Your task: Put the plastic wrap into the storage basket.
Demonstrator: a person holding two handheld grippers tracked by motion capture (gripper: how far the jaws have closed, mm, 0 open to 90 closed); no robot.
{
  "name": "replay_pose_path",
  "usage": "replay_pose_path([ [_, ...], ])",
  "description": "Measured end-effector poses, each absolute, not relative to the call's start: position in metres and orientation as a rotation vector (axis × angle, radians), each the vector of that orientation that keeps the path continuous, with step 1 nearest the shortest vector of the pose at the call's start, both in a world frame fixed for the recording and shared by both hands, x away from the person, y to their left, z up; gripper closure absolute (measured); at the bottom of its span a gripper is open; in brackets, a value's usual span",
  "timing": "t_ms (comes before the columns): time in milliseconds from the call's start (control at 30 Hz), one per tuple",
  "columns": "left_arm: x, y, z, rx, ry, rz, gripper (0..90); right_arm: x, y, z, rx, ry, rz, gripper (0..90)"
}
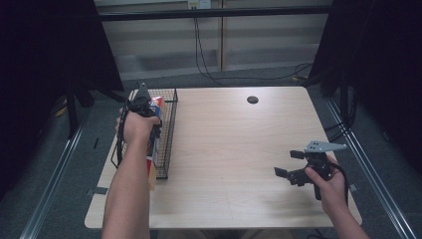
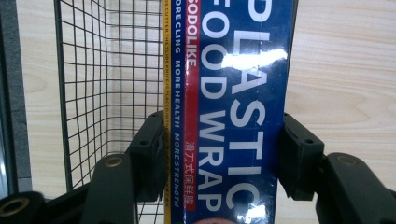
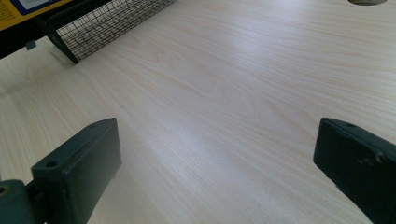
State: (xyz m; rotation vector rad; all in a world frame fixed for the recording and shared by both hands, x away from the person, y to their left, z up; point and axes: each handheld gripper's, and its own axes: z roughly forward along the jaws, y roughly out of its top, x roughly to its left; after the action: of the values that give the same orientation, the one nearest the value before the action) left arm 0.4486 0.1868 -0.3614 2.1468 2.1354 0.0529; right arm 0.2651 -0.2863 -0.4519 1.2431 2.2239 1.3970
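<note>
Left gripper (image 2: 224,154) clamps the plastic wrap box (image 2: 233,107) over the wire basket (image 2: 93,70).

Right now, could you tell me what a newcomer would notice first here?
The blue plastic wrap box stands out, clamped in the left gripper over the wire basket at the table's left edge. Near the right edge, the right gripper waits open above the bare wooden table.
</note>
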Motion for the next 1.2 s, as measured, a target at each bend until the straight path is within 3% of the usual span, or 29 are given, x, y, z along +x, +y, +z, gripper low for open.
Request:
replay_pose_path([
  [1200, 0.454, 0.192, -0.375, 2.099, 2.177, 0.118, 42.7, 0.265, -0.286, -0.452, 1.236, 2.233, 1.385, 0.7],
])
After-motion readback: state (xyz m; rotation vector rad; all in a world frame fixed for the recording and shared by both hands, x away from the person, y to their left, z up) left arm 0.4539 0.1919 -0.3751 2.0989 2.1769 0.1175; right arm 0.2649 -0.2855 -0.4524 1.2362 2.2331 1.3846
